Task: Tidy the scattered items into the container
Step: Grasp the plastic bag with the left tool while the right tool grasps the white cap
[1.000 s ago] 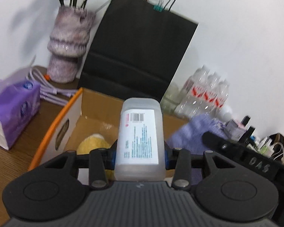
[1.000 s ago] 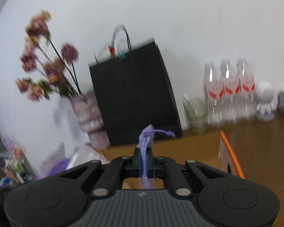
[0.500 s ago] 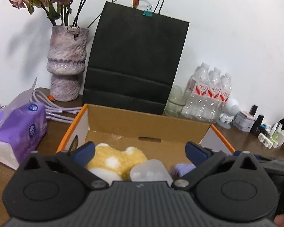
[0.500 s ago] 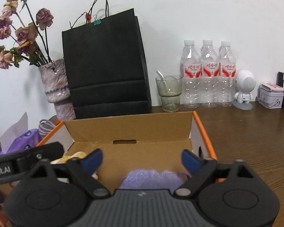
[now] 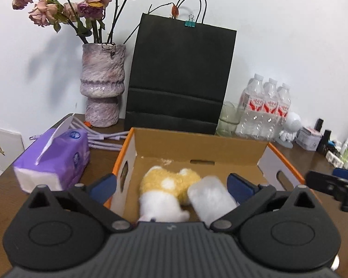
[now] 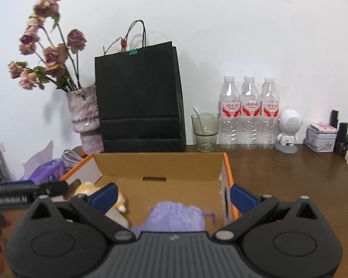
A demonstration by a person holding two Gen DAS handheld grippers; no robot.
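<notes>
Over box (image 5: 197, 143): both tongs (image 5: 171, 186) (image 6: 172, 195) wide, tilted down.

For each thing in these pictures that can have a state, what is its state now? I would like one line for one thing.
left gripper: open, nothing between its fingers
right gripper: open, jaws just opened, nothing held
cardboard box: open at the top, items inside
plush toy: lying in the box
translucent bottle: lying in the box, beside the toy
purple pouch: lying in the box
tissue pack: open, one tissue sticking up
glass: upright, spoon inside
black paper bag: upright, clipped at the top
</notes>
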